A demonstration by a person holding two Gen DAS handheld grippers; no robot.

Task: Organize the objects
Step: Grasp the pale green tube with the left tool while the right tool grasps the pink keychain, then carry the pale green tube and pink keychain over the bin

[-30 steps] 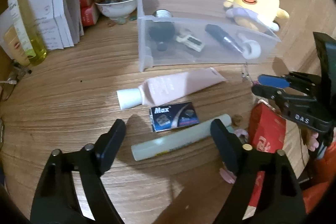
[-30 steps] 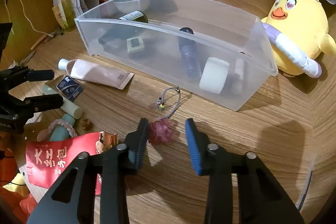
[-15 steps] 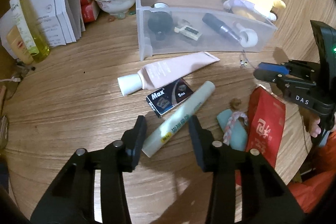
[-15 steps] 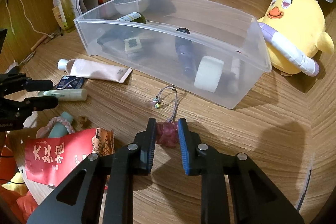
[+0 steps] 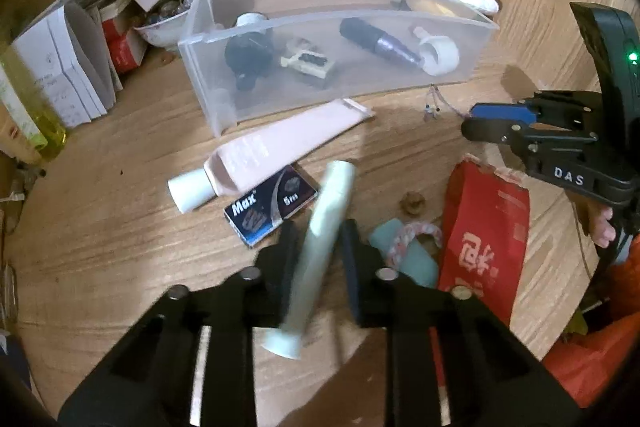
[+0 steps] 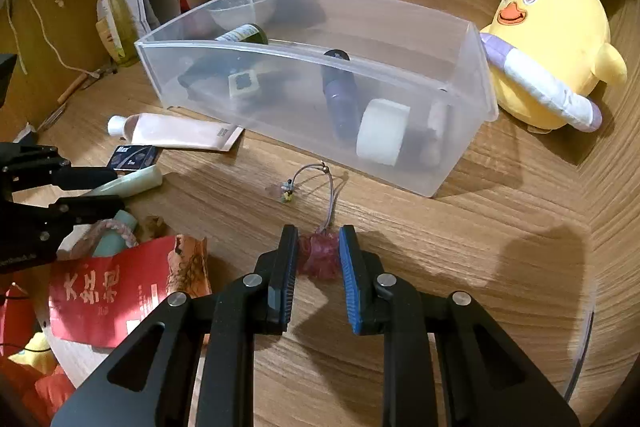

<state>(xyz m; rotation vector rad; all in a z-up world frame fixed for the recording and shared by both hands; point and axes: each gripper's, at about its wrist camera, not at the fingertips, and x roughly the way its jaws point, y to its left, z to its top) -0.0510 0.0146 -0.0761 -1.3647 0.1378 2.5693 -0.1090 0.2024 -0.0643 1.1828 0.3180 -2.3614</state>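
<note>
My left gripper (image 5: 318,239) is closing, and its pads press on a pale green tube (image 5: 332,195) that runs lengthwise between the fingers. In the right wrist view the left gripper (image 6: 116,191) and that tube (image 6: 136,181) show at the left edge. My right gripper (image 6: 319,239) is shut on a crumpled dark red charm (image 6: 320,255) on the wooden table; the charm's thin beaded cord (image 6: 316,179) trails toward the clear plastic bin (image 6: 304,47). The bin holds a dark bottle, a white roll and other small items. A pink tube (image 5: 280,147) and a small "Max" box (image 5: 272,207) lie before it.
A red packet (image 5: 484,227) and a teal item with a rope loop (image 5: 416,259) lie right of the left gripper. A yellow plush chick (image 6: 548,55) sits by the bin's right end. Papers (image 5: 72,59), a bowl (image 5: 160,27) and a yellow bottle (image 5: 24,115) crowd the back left.
The left jaws went from wide apart to pressing on the green tube, which swung from crosswise to lengthwise. The right jaws came together on the red charm.
</note>
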